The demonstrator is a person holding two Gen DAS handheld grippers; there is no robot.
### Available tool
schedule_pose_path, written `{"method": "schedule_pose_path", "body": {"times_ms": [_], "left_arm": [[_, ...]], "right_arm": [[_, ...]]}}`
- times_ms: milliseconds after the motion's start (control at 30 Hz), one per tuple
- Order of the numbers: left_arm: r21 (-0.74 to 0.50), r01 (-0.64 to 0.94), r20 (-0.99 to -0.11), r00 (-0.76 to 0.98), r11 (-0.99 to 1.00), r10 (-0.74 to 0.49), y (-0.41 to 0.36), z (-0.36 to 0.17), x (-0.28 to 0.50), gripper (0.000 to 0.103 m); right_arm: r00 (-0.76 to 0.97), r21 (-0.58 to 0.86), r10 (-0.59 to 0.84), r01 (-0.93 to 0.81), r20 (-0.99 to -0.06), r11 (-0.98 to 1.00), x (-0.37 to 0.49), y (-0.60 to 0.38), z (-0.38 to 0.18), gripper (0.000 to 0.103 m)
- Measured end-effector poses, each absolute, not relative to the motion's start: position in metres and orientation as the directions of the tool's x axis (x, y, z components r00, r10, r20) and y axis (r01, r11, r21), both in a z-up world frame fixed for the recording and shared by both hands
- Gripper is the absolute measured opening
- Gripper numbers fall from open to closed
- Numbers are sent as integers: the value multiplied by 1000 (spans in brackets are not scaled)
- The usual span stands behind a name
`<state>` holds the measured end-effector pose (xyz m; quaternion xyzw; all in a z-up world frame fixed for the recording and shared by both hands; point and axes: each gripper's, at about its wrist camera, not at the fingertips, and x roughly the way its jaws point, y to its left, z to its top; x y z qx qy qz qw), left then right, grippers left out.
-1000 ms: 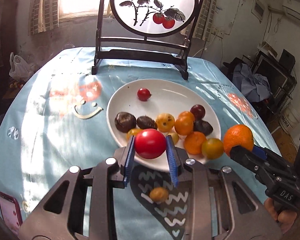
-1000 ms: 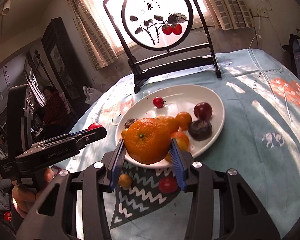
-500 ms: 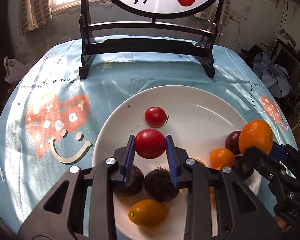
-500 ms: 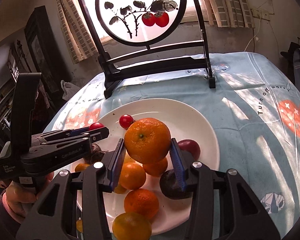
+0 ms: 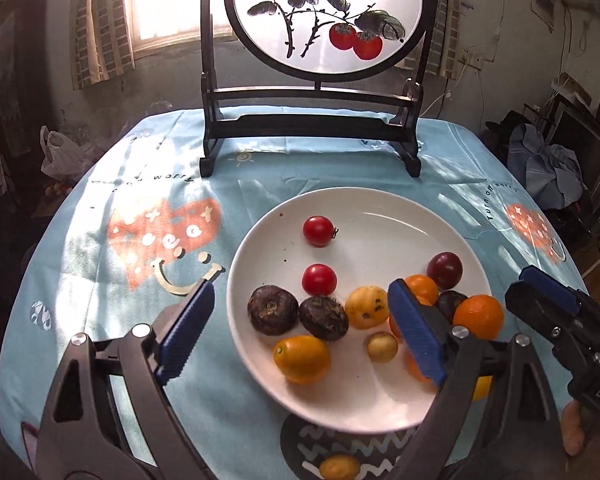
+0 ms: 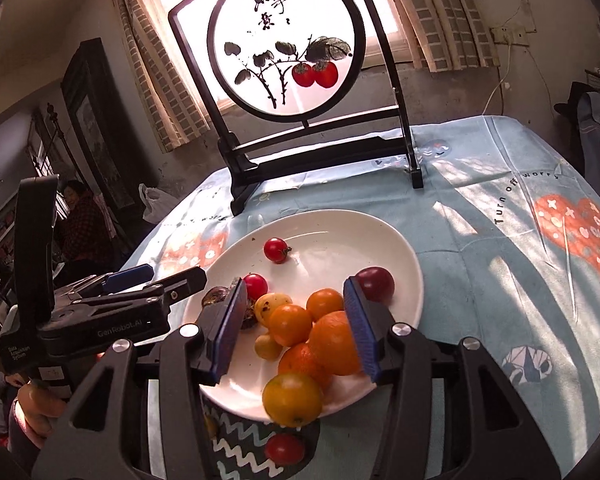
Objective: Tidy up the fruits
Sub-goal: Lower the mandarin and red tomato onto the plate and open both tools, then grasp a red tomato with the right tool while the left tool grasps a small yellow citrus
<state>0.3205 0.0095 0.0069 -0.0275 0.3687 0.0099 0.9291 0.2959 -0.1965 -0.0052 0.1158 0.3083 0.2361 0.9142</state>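
Red tomatoes (image 5: 319, 255), two, sit on white plate (image 5: 396, 216); left tongs (image 5: 302, 330) gape, right tongs (image 6: 296, 326) just released the orange (image 6: 336, 342).

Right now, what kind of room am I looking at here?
Probably a lived-in home's dining or sitting room: a round table under a printed blue tablecloth, a decorative persimmon-painting screen by a curtained window, and a white plate of fruit.

mixed fruits (image 5: 320, 280) heaped on white plate (image 5: 380, 208)

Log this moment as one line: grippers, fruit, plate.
left gripper: jaws just opened wide, empty | tomato: on plate | right gripper: jaws just opening, orange between them, on the pile
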Motion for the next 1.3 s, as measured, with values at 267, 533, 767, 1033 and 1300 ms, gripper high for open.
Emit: {"method": "schedule_pose_path", "body": {"times_ms": [267,533,767,1033,1300], "left_arm": [[-65,-76,-632,775,995,18,26,-11,237,101],[-118,-221,-699,711,968,77,69,-49,213,101],[-123,-236,-720,690,964,77,73,-54,212,101],[-119,-226,-717,693,967,74,70,-52,211,101],[-117,-232,-720,690,966,78,70,-53,212,101]], "right_arm": [[694,383,497,-331,-520,862,235,-209,-31,55],[632,284,424,-316,-649,905,226,-191,-60,55],[573,194,400,-387,-715,901,229,-166,-77,55],[572,118,360,-416,-737,902,237,-150,-83,48],[565,72,328,-427,-757,901,242,-140,-87,40]]}}
